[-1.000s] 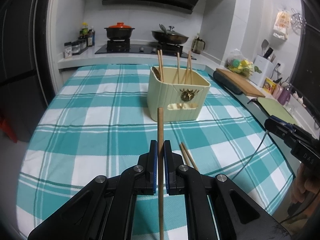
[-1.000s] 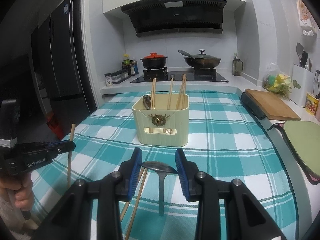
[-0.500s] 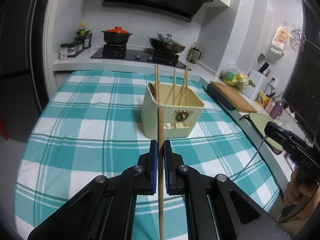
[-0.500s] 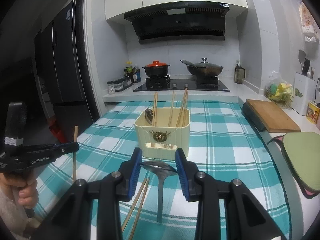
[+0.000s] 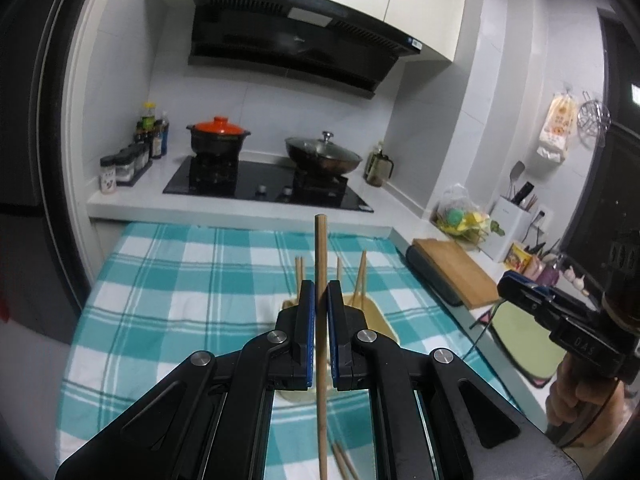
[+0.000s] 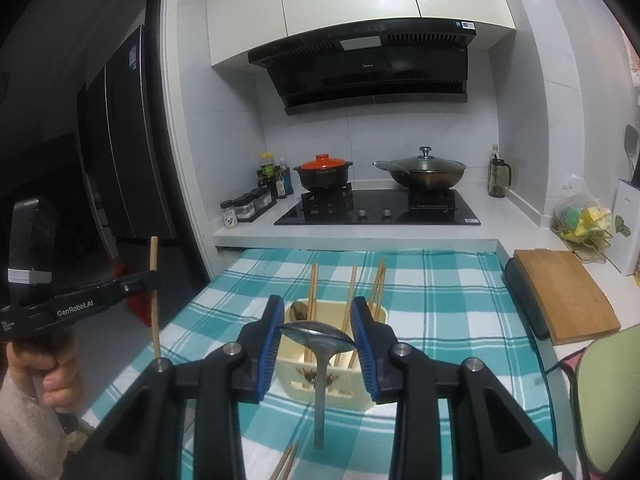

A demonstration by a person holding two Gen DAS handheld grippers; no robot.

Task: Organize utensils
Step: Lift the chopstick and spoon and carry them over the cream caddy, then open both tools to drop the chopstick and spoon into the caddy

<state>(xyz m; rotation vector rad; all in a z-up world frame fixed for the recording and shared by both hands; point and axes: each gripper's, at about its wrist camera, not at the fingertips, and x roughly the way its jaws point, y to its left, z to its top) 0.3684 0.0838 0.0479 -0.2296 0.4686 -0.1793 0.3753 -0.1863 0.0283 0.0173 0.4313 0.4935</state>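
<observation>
My left gripper is shut on a wooden chopstick and holds it upright, high above the checked tablecloth. It also shows in the right wrist view at the left. My right gripper is shut on the bowl of a metal spoon, whose handle hangs down. The cream utensil box stands below and ahead of both grippers, with several chopsticks and a spoon inside. In the left wrist view the box is mostly hidden behind my fingers. Two loose chopsticks lie on the cloth.
The teal checked tablecloth covers the table. A wooden cutting board and a green mat lie on the right. Behind the table is a stove with a red-lidded pot and a wok. Spice jars stand at the left.
Both grippers have risen well above the table and moved toward the box, each still holding its utensil. The views now look down on the box from higher up.
</observation>
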